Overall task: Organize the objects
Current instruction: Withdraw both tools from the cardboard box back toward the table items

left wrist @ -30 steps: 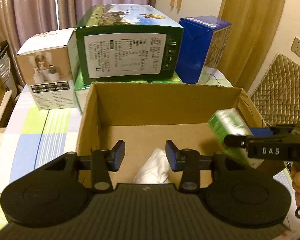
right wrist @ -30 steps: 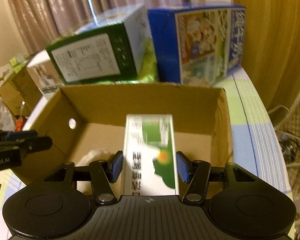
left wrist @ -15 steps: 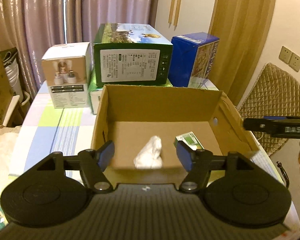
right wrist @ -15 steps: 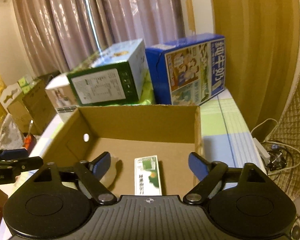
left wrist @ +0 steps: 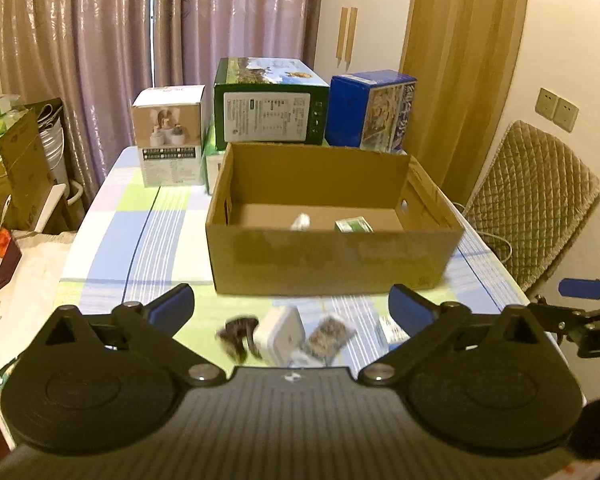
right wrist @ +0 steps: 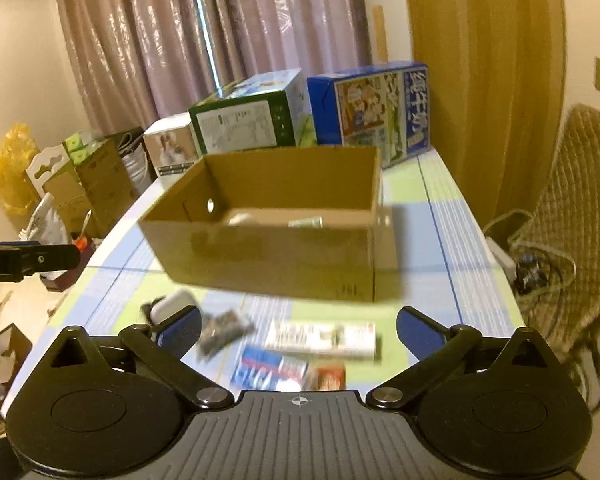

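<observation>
Open cardboard box [left wrist: 332, 256] stands on checked surface [left wrist: 140, 236]. Inside on box floor: white crumpled item [left wrist: 301, 222] toward left, small green-and-white carton [left wrist: 354, 225] to its right, apart. Left tool [left wrist: 291, 306] released, jaws wide, empty, above near edge of surface. Right tool [right wrist: 299, 325] released, jaws wide, empty. Loose items on surface in front of box: white device [left wrist: 280, 334], dark packet [right wrist: 222, 334], long white packet [right wrist: 322, 338], blue packet [right wrist: 270, 370]. Behind box: 3 printed cartons; green carton [left wrist: 270, 114] in middle
</observation>
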### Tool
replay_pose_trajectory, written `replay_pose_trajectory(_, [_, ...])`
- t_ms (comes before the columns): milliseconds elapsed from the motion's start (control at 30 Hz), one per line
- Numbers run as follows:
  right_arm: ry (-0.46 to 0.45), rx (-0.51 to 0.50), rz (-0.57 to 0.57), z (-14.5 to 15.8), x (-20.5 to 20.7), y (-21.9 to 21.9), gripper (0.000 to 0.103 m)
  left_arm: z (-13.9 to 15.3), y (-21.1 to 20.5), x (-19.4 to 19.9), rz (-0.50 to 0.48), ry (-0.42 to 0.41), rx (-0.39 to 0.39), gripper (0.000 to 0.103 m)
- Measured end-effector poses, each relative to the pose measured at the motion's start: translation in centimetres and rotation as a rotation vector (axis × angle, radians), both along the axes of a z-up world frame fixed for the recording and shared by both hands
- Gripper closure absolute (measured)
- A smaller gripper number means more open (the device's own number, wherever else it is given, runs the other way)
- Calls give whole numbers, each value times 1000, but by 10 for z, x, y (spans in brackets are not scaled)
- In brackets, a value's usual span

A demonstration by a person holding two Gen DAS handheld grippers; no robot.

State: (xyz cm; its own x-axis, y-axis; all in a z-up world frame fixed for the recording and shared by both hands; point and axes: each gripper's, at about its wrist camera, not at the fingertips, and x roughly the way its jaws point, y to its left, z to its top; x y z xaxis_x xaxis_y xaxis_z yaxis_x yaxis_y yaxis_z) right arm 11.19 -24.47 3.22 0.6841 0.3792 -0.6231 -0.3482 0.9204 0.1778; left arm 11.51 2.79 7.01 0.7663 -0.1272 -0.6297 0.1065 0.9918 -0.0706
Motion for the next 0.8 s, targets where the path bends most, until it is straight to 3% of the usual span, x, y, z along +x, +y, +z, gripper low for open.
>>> replay_pose_trajectory(167, [46, 24, -43, -15, -38, -13, 2, -11, -6, -34, 22, 11, 27, 1])
replay_pose_trajectory(367, [92, 29, -74, -29, -61, -21, 2, -24, 5, -59, 79, 37, -2, 1])
replay_pose_trajectory(800, [122, 51, -73, -42, -65, -11, 2, -41, 20, -75, 120, 72, -7, 1])
